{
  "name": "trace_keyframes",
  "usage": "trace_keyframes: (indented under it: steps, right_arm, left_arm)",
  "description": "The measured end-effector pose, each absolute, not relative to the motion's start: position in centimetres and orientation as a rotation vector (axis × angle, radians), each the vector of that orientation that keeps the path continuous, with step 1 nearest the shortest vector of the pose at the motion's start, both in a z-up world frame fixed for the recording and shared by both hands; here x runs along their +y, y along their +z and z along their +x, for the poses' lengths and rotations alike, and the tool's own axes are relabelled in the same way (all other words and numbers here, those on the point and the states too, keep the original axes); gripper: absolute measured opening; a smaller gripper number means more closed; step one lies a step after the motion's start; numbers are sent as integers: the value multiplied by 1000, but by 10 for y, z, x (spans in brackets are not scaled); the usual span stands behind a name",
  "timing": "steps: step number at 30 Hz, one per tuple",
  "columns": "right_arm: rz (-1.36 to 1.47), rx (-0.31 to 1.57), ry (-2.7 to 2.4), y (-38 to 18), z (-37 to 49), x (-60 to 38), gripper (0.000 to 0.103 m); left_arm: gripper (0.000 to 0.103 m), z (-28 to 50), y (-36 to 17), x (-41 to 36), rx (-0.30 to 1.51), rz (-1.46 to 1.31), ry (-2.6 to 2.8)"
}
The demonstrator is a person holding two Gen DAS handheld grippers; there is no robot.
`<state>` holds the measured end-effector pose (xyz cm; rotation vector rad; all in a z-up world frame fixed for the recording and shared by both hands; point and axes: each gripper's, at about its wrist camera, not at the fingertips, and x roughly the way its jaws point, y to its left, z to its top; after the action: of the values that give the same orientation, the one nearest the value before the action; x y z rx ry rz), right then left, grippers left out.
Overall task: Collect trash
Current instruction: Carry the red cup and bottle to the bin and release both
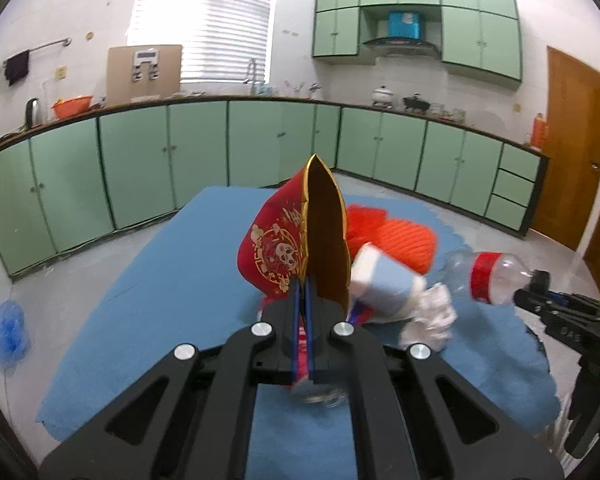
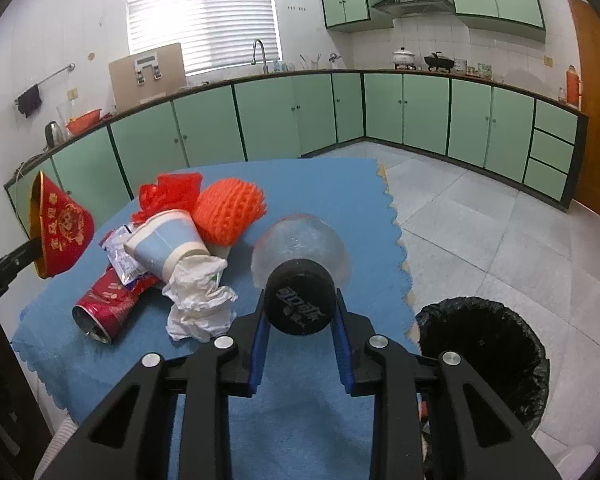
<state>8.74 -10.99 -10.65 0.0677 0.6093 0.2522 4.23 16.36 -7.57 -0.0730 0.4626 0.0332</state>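
Blue-clothed surface (image 2: 332, 208), green kitchen cabinets behind. Right tool (image 2: 300, 330) clamped on clear bottle (image 2: 300, 244) at cap end, long axis pointing away. Bin (image 2: 484, 360) just right, below surface edge. Left tool (image 1: 302, 292) pinching red-gold paper bowl (image 1: 292, 236), farther from bin.

The red can (image 2: 107, 307) lies half under the snack wrapper (image 2: 121, 257); the bin (image 2: 485, 364) is partly hidden behind the right hand-held gripper (image 2: 302, 322).
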Motion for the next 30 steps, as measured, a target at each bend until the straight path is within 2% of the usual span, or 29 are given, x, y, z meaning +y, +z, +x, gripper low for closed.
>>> trace_keyframes:
  steps: [5,15,16,19,23,30]
  right_arm:
    - [79,606,263,-112,88,-112,28]
    - [107,725,245,-152,90,-117,30]
    - [113,730,248,-153,90,-118,34]
    - [128,741,254,-152,94,-119,58]
    - [97,726,258,-144,105,-115,76]
    - [69,764,261,-137,140,-103,81]
  left_arm:
    - [1,43,-77,144,465,-52,-9]
    - [1,45,-86,135,492,-28,-22]
    - [1,46,-86,135,494,-28,-23]
    - [1,49,-88,131,503,-24,-28]
    - [1,52,-90,128,511,-21,-34]
    - [1,59,-92,129,517,-22,-41]
